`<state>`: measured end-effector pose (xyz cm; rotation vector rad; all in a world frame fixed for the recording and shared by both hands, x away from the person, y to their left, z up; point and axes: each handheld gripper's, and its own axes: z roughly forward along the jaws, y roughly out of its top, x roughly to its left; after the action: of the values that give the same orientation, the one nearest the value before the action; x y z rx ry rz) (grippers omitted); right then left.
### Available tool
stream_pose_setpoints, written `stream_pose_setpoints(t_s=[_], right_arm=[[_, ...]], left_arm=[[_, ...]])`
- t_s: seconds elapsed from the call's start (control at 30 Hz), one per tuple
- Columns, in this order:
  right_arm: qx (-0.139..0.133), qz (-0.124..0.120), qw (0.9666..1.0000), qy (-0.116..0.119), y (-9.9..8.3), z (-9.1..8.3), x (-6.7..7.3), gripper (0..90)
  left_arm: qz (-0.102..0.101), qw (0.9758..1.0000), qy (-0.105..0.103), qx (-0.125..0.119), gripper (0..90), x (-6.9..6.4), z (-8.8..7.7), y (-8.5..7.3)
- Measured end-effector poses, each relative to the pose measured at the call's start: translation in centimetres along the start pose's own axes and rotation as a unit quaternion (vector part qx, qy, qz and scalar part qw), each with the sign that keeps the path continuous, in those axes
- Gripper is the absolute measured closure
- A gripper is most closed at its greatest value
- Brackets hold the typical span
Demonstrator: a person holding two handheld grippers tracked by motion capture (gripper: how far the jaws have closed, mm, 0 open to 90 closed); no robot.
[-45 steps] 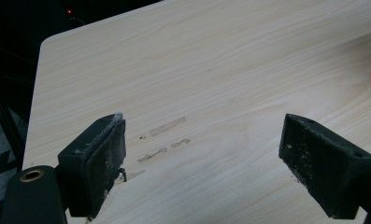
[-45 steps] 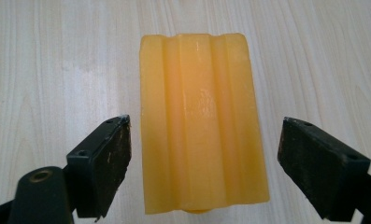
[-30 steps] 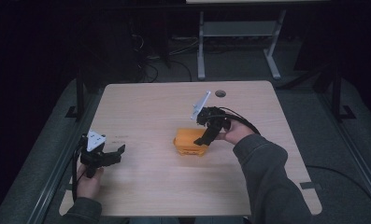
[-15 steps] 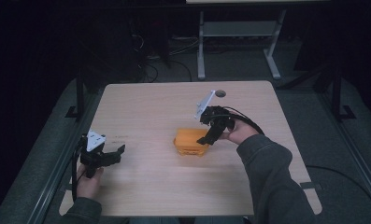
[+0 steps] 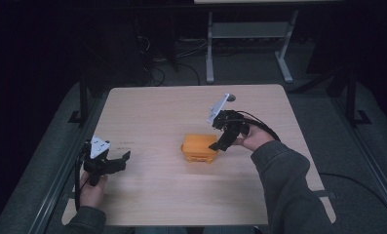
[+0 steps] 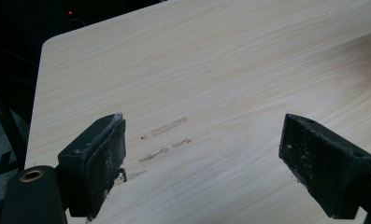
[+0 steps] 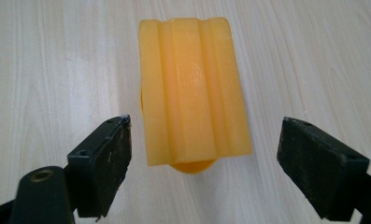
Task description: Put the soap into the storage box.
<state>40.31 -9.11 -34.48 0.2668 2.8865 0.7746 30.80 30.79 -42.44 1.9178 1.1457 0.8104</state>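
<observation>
Two grippers over a wooden table point(image 5: 157, 204), right gripper point(image 7: 202, 172) jaws wide astride an orange block point(image 7: 192, 88), left gripper point(image 6: 202, 163) jaws wide above bare wood, well apart.

The ridged plastic block point(image 7: 192, 88) is a bright orange-yellow, glossy along its ribs. The wooden table point(image 5: 157, 112) is pale beige with fine, darker grain lines and a few faint greyish smudges point(image 6: 167, 140). Both grippers' jaws are matte black, flecked with pale dust.
</observation>
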Motion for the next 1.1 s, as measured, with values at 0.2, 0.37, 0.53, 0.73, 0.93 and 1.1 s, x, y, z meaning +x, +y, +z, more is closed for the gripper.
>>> stream_pose_setpoints(t_s=[0.2, 0.37, 0.53, 0.73, 0.93, 1.1], right_arm=[[-0.001, 0.006, 1.0, -0.005, -0.7, -0.8, 0.2, 17.4], [-0.001, 0.011, 0.9999, -0.005, -1.3, -1.1, 0.3, 18.8], [0.0, 0.018, 0.9998, -0.009, -2.0, -1.4, 0.2, 18.7], [-0.001, 0.021, 0.9997, -0.013, -2.6, -1.7, 0.2, 18.7], [0.004, 0.023, 0.9996, -0.019, -3.2, -1.9, 0.3, 19.7], [-0.001, 0.032, 0.9992, -0.022, -3.8, -2.3, 0.4, 19.6]], left_arm=[[0.001, 1.0, -0.002, 0.001, 14.1, 0.0, 0.0, 0.0], [0.001, 1.0, -0.002, 0.0, 14.1, -0.1, 0.0, 0.0], [0.0, 1.0, -0.004, 0.001, 14.1, 0.0, 0.0, 0.0], [0.0, 1.0, -0.004, 0.0, 14.2, 0.0, 0.0, 0.0], [-0.001, 1.0, -0.003, 0.0, 14.2, 0.0, 0.0, 0.0], [-0.002, 1.0, -0.002, 0.0, 14.1, 0.0, -0.1, 0.0]])
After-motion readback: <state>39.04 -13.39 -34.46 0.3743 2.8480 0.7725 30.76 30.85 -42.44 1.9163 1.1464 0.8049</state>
